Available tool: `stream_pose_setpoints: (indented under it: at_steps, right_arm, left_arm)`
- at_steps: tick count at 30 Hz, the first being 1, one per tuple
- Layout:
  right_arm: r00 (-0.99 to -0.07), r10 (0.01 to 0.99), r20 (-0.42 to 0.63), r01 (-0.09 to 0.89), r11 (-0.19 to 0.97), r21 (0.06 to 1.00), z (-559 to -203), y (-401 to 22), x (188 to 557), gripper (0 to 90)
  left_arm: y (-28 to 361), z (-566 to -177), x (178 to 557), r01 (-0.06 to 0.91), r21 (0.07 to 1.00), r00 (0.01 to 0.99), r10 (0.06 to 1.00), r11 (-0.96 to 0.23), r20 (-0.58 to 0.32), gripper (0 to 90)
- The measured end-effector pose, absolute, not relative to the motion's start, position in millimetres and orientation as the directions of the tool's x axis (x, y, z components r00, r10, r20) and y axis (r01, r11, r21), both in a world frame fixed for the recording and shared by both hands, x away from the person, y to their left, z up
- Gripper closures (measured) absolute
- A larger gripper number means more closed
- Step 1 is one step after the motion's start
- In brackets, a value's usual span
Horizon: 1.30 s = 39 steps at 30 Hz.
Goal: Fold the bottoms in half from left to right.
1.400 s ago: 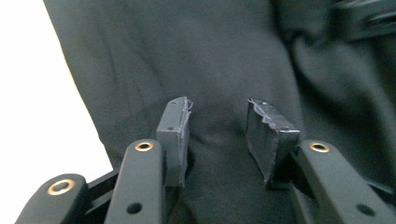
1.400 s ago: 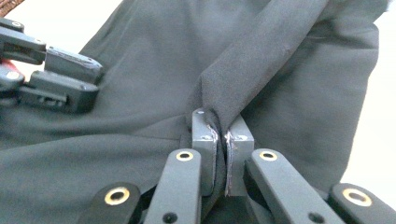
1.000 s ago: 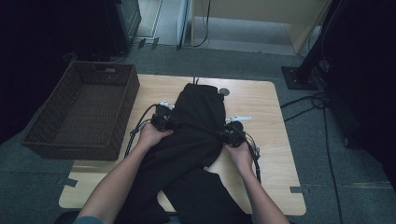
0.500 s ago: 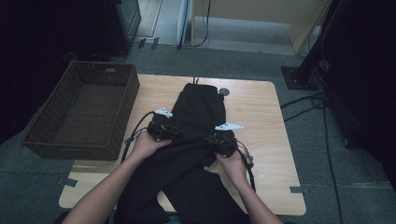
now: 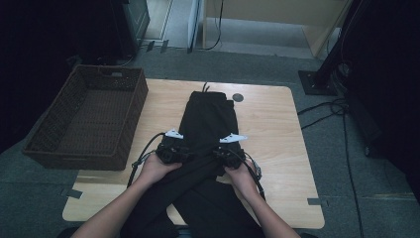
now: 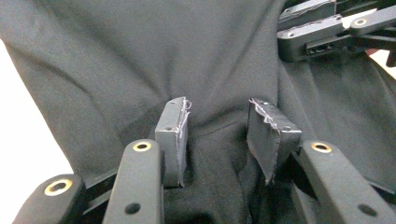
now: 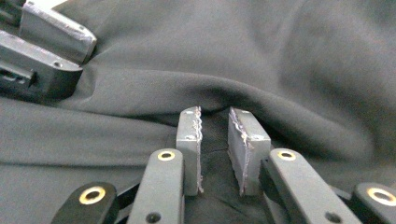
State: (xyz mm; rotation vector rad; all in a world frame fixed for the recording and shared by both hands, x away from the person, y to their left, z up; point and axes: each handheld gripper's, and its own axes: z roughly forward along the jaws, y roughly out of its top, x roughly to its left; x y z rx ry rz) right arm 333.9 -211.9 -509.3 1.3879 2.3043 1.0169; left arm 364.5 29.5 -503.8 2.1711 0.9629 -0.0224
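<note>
From above, our left gripper (image 5: 174, 150) and right gripper (image 5: 227, 154) pinch the black trousers (image 5: 208, 119) mid-table (image 5: 277, 124), beside a basket (image 5: 89, 119). Left gripper view: cloth bunched between the pads (image 6: 175, 135). Right gripper view: a fold clamped between narrow jaws.

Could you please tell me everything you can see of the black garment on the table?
The black garment is dark, soft, matte fabric, seemingly trousers. It lies lengthwise down the middle of the wooden table, with a drawstring at its far end; its near parts cross and hang over the near edge. The left gripper and right gripper rest on its middle, each with a bunched fold between its jaws. A wicker basket stands apart at its left.
</note>
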Motion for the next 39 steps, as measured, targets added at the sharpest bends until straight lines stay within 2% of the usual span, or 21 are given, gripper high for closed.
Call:
stream_pose_setpoints:
  at_steps: [14, 20, 25, 27, 31, 35, 39]
  right_arm:
    - [-0.452, 0.884, 0.116, 0.668, 0.250, 0.700, -511, -211, 419, 77.0]
    - [-0.419, 0.905, 0.068, 0.676, 0.261, 0.689, -509, -206, 461, 76.7]
    - [-0.389, 0.919, 0.064, 0.690, 0.245, 0.682, -508, -203, 481, 75.4]
    - [-0.385, 0.919, 0.081, 0.694, 0.231, 0.682, -508, -201, 483, 71.2]
    - [-0.403, 0.908, 0.113, 0.669, 0.208, 0.713, -495, -202, 470, 76.3]
    - [-0.424, 0.891, 0.165, 0.649, 0.172, 0.741, -480, -208, 448, 76.9]
    - [-0.462, 0.872, 0.163, 0.640, 0.201, 0.742, -479, -209, 416, 76.8]
  left_arm:
    - [17, -505, 432, 0.700, 0.633, 0.619, 0.723, -0.331, -0.307, 61.5]
    - [12, -504, 469, 0.725, 0.624, 0.569, 0.763, -0.291, -0.306, 62.1]
    - [12, -503, 487, 0.738, 0.622, 0.537, 0.785, -0.262, -0.307, 62.1]
    - [12, -502, 489, 0.743, 0.613, 0.535, 0.788, -0.267, -0.305, 61.8]
    - [17, -489, 482, 0.713, 0.647, 0.570, 0.760, -0.270, -0.312, 59.0]
    - [26, -472, 464, 0.684, 0.681, 0.597, 0.738, -0.262, -0.315, 57.0]
    - [33, -462, 434, 0.654, 0.691, 0.643, 0.708, -0.308, -0.293, 56.1]
